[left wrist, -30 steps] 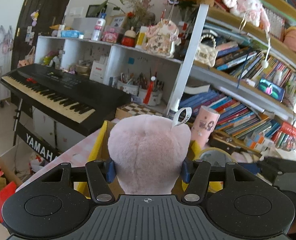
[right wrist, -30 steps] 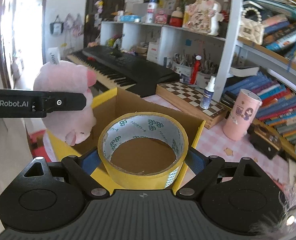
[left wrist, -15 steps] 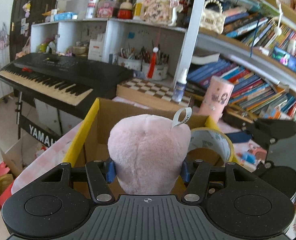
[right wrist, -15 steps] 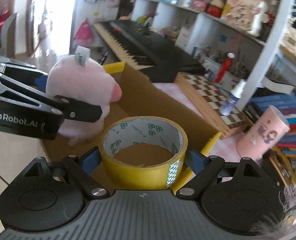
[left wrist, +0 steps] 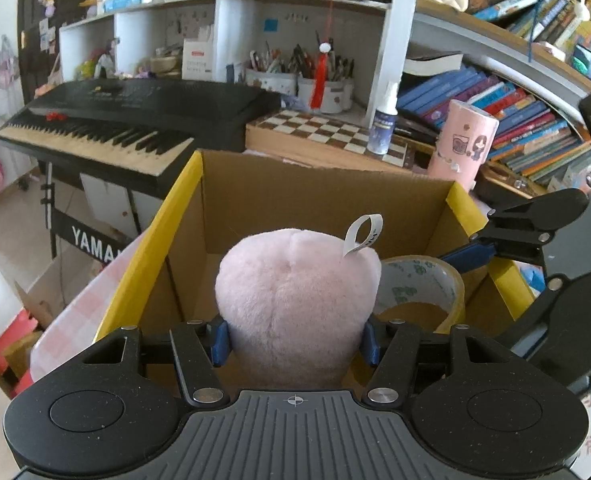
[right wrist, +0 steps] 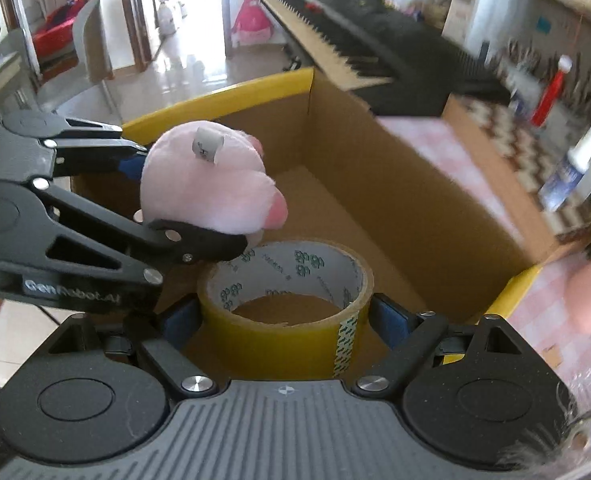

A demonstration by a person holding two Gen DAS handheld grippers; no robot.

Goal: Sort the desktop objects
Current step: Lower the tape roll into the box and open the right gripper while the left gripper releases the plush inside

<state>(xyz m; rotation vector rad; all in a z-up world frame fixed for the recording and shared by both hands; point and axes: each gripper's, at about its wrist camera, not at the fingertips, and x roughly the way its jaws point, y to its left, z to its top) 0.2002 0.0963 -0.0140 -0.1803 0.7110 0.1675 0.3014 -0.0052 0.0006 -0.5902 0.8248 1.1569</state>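
Note:
My left gripper (left wrist: 295, 338) is shut on a pink plush toy (left wrist: 295, 300) with a white tag and holds it over the open cardboard box (left wrist: 319, 188) with yellow-taped rims. My right gripper (right wrist: 285, 318) is shut on a roll of yellow tape (right wrist: 285, 304) and holds it inside the box's mouth (right wrist: 375, 184), just right of the plush (right wrist: 207, 188). The tape roll (left wrist: 419, 292) and the right gripper's fingers (left wrist: 467, 258) also show in the left wrist view. The left gripper (right wrist: 183, 216) shows in the right wrist view, its lower finger touching the tape's rim.
A black keyboard (left wrist: 127, 120) stands left of the box. Behind it lie a chessboard (left wrist: 335, 136) with a spray bottle (left wrist: 385, 120), a pink tumbler (left wrist: 461, 144) and shelves of books (left wrist: 515, 112). The table has a pink checked cloth (right wrist: 427, 140).
Both grippers have moved forward and down over the box, with the plush and the tape still held. The right wrist view has swung left and is blurred on its right side.

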